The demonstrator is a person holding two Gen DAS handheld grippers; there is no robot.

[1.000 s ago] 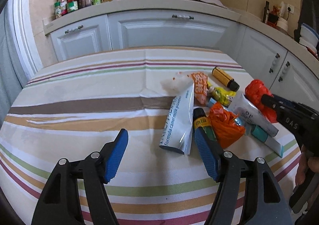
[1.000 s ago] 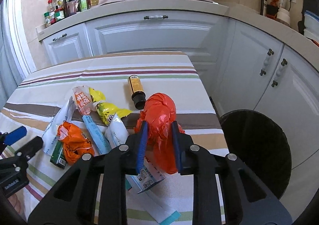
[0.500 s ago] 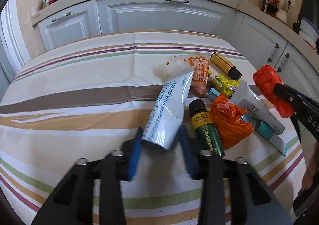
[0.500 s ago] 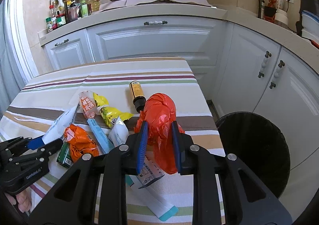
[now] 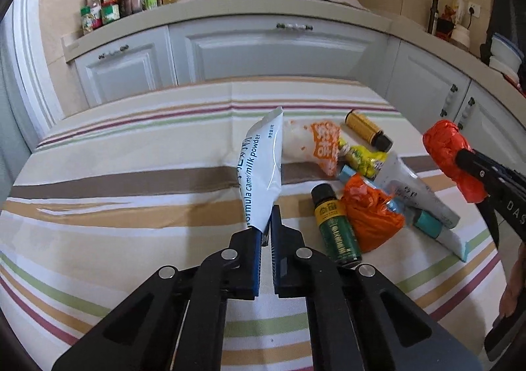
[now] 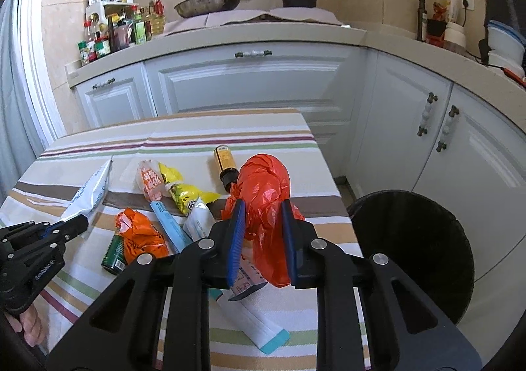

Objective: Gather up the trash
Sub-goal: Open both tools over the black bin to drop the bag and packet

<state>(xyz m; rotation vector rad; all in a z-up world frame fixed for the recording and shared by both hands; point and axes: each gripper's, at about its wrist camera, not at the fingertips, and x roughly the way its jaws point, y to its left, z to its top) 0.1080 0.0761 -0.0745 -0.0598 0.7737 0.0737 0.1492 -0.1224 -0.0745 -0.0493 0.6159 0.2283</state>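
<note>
My left gripper [image 5: 267,221] is shut on the lower end of a white milk powder pouch [image 5: 263,170] and holds it tilted up off the striped table; it also shows in the right wrist view [image 6: 88,193]. My right gripper [image 6: 261,206] is shut on a crumpled red plastic bag [image 6: 264,193], held above the table's right side; the bag shows in the left wrist view [image 5: 452,157]. A black trash bin [image 6: 414,246] stands on the floor right of the table.
On the striped tablecloth [image 5: 131,193] lie an orange bag [image 5: 368,213], a green bottle [image 5: 335,226], a yellow wrapper [image 5: 361,157], an orange-white wrapper [image 5: 319,144], a brown bottle [image 5: 368,131] and white tubes [image 5: 417,193]. White cabinets [image 6: 250,81] stand behind.
My left gripper closed on the milk powder pouch and lifted its end off the table. My right gripper rose slightly with the red bag still in it.
</note>
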